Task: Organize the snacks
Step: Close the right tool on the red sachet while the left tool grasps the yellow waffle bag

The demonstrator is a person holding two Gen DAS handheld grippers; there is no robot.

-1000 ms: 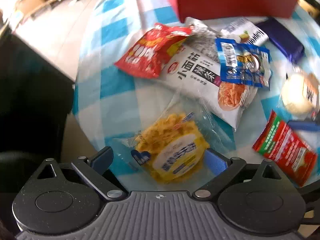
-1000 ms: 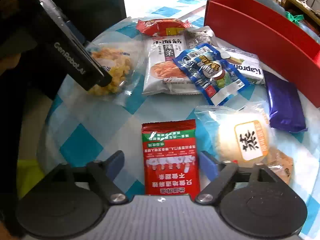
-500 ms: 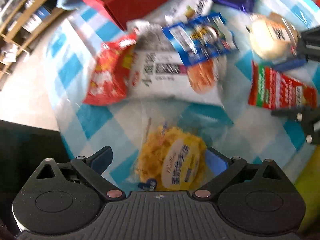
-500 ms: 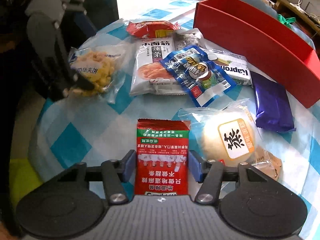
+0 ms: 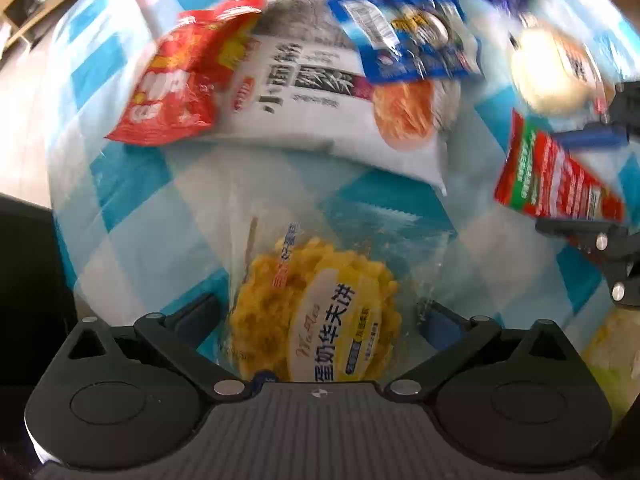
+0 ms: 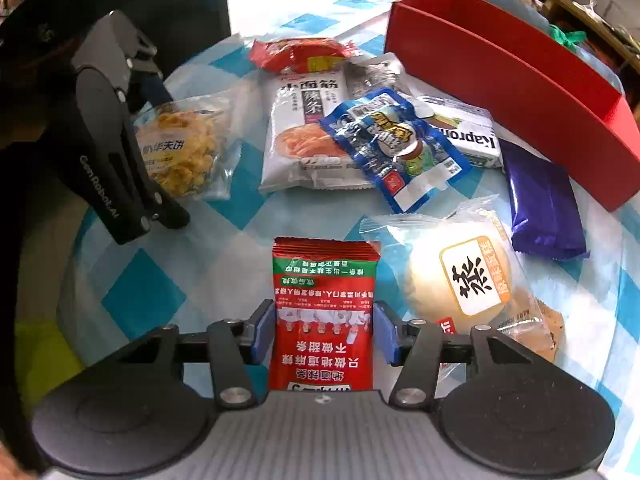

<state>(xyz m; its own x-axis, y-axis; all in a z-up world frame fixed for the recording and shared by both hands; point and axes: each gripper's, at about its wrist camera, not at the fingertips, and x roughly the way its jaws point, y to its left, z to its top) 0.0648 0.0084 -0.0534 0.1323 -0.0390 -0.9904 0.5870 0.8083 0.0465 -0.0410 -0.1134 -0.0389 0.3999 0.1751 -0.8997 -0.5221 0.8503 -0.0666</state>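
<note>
Nothing sits in the red box [image 6: 520,64] yet; snacks lie over the table [image 6: 140,300]; right claw [image 6: 324,330] closing on the red packet [image 6: 324,304]; left claw [image 5: 320,320] opening, straddling the yellow cake pack [image 5: 320,312].

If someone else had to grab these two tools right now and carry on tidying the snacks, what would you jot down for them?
Left tool: pointing down over the yellow waffle snack, jaws wide and opening, pack between them, not gripped.
Right tool: jaws closing on the red sachet, pads at both of its edges.
On the blue checked tablecloth: red chip bag, white noodle-strip pack, blue pouch, Kapron pack, purple bar, bun.
Done: nothing seen in the red box; part of its inside is hidden.
Left: lift both packs and sort everything.
</note>
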